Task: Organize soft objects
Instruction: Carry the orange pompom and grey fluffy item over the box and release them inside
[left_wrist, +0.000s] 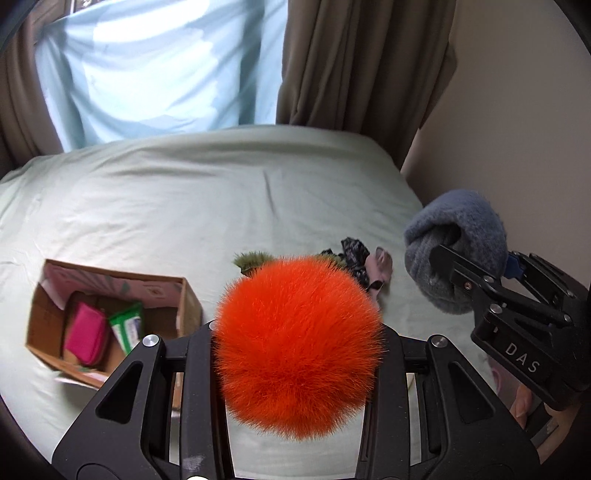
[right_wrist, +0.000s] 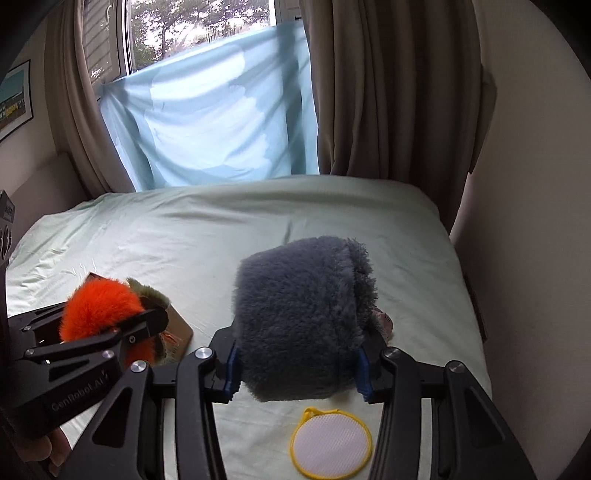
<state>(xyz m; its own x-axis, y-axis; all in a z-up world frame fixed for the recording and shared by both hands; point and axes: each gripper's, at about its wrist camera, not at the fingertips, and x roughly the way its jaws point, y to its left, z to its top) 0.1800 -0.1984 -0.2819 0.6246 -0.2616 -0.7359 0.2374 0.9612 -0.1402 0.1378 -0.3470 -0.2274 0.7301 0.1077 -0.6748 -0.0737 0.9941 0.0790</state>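
My left gripper (left_wrist: 299, 354) is shut on a fluffy orange pom-pom (left_wrist: 299, 343) and holds it above the pale green bed (left_wrist: 184, 192). It also shows at the left of the right wrist view (right_wrist: 99, 314). My right gripper (right_wrist: 299, 369) is shut on a grey-blue fuzzy sock bundle (right_wrist: 303, 321), held above the bed; in the left wrist view the bundle (left_wrist: 469, 240) is at the right. An open cardboard box (left_wrist: 44, 317) lies on the bed to the left, with a pink pouch (left_wrist: 86, 334) and a green packet (left_wrist: 127, 326) inside.
A small pile with an olive furry item (left_wrist: 253, 258), dark patterned cloth (left_wrist: 354, 253) and a pinkish piece (left_wrist: 382, 264) lies on the bed behind the pom-pom. A round white mesh pad with a yellow rim (right_wrist: 330, 445) lies near the front. Curtains (right_wrist: 388, 92) hang behind; a wall (right_wrist: 535, 258) is at the right.
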